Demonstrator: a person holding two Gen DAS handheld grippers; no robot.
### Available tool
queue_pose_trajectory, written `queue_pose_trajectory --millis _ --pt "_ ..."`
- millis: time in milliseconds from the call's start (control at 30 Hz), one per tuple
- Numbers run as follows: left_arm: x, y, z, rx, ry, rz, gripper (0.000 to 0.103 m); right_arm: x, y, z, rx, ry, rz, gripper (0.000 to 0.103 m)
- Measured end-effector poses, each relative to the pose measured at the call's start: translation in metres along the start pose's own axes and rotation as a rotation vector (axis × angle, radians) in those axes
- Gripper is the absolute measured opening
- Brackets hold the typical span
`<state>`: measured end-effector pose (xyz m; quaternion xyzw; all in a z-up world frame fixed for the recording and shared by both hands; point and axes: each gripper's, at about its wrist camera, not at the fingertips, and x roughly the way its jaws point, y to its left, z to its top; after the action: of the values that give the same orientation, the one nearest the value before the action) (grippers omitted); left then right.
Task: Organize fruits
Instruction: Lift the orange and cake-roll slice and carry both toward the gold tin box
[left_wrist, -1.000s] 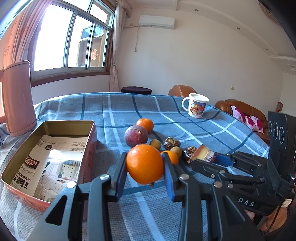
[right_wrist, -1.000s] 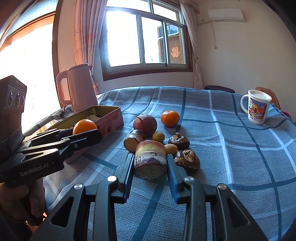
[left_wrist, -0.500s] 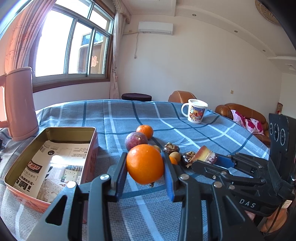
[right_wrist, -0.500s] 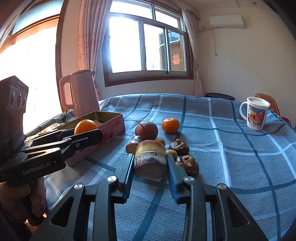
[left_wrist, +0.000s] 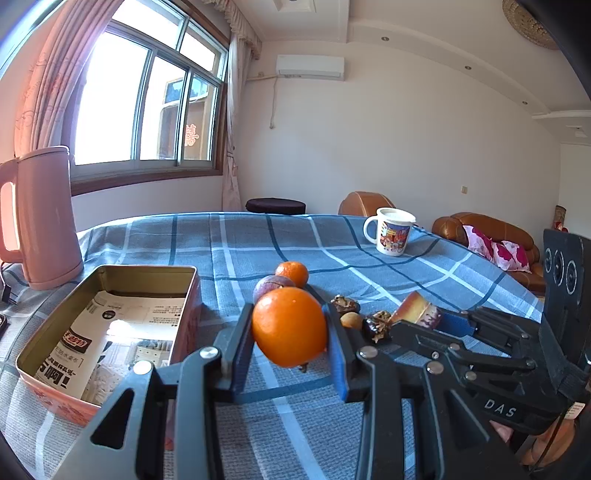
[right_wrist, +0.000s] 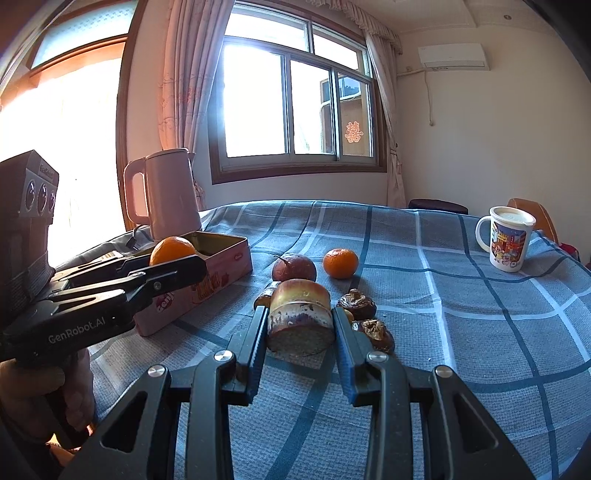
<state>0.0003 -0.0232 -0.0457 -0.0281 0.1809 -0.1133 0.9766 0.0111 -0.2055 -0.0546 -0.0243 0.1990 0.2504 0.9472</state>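
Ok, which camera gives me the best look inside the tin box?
The left wrist view: it looks down into the open tin box, showing printed paper lining the bottom and no fruit inside. The right wrist view shows only its pink outer wall and far rim, partly behind the left gripper holding an orange.

Table (left_wrist: 258, 243) (blue plaid cloth) bears tin (left_wrist: 51, 332), kettle (left_wrist: 40, 218), mug (left_wrist: 391, 230), fruits (right_wrist: 340, 263)

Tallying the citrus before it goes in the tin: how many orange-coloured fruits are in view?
2: a large round orange clamped in the left gripper, and a small orange mandarin on the blue checked tablecloth. Others may be hidden.
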Motion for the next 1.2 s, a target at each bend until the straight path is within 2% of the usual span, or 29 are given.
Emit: queue_pose_trajectory --millis 567,1200 --pt "-0.017 -0.002 0.011 0.042 -0.084 0.074 0.037 -0.007 0.001 0.005 -0.02 -0.033 -0.018 0.036" --pt "-0.027 -0.002 0.016 0.071 -0.136 0.123 0.037 -0.01 0.007 0.017 -0.056 -0.066 -0.02 0.036"
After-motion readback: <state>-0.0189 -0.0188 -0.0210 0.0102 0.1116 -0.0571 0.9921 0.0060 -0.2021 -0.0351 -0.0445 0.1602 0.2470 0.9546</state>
